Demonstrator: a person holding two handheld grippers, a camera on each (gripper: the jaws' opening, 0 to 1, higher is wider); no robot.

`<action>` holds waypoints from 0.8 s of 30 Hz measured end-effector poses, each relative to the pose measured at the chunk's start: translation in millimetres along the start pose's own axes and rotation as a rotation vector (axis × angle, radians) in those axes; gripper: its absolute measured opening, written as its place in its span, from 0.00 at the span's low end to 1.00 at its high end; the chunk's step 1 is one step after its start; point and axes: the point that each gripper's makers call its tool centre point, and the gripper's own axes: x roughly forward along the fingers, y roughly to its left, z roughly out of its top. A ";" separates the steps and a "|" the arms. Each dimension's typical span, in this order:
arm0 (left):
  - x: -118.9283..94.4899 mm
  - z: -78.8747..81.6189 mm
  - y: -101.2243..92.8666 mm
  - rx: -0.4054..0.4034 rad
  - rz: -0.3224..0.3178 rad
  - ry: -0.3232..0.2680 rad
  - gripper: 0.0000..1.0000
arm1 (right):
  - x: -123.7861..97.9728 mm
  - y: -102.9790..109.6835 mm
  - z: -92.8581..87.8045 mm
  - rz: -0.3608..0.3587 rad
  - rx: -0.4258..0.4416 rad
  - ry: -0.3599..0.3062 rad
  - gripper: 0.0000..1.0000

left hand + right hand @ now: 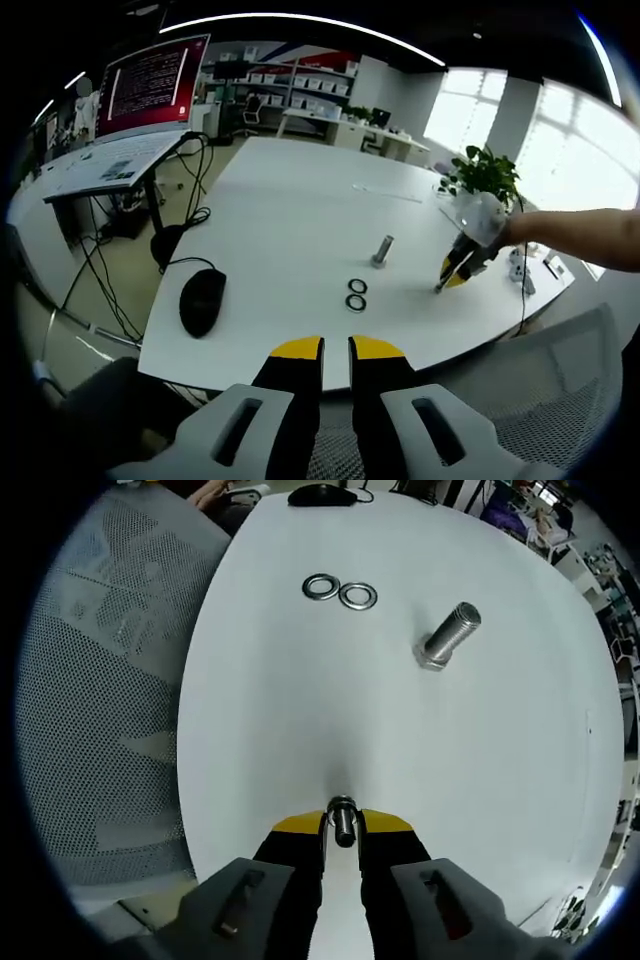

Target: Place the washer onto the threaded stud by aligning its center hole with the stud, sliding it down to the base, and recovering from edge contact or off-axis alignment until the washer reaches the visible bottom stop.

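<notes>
The two flat silver metal washers [340, 591] lie side by side, touching or nearly so, on the white table [400, 740], not far from the table edge that borders the grey mesh chair [110, 680]. Further in from that edge, near them but apart, stands the grey threaded metal stud [449, 635], upright on its wider base; in the left gripper view the washers [356, 294] sit between the stud [382, 250] and the near table edge [300, 372]. The right tongs [343, 832], yellow-tipped with black fingers, are pinching a small silver metal piece [343, 823] that looks like a ring or short cylinder; its exact form is hard to tell. In the left gripper view these same right tongs [447, 279] are held by a person's hand [505, 232], with their tips close to or on the table surface, off to one side of the stud. The left tongs [336, 349] hang off the near table edge with only a narrow gap between their yellow pads and nothing between them. A black computer mouse [202, 300] lies near the table edge with its cable running off it, and a green potted plant [484, 175] stands toward the far corner.
</notes>
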 end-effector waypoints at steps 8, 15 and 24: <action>0.2 -0.5 -0.1 0.005 -0.002 0.005 0.07 | 3.3 2.0 -0.8 -0.007 -0.001 0.001 0.14; -0.2 -0.4 -1.8 0.010 -0.012 0.002 0.07 | 0.7 -2.8 0.3 -0.040 0.091 -0.033 0.18; 0.6 -1.7 -2.1 0.020 -0.014 0.015 0.07 | -48.4 -5.9 16.2 -0.141 0.212 -0.206 0.22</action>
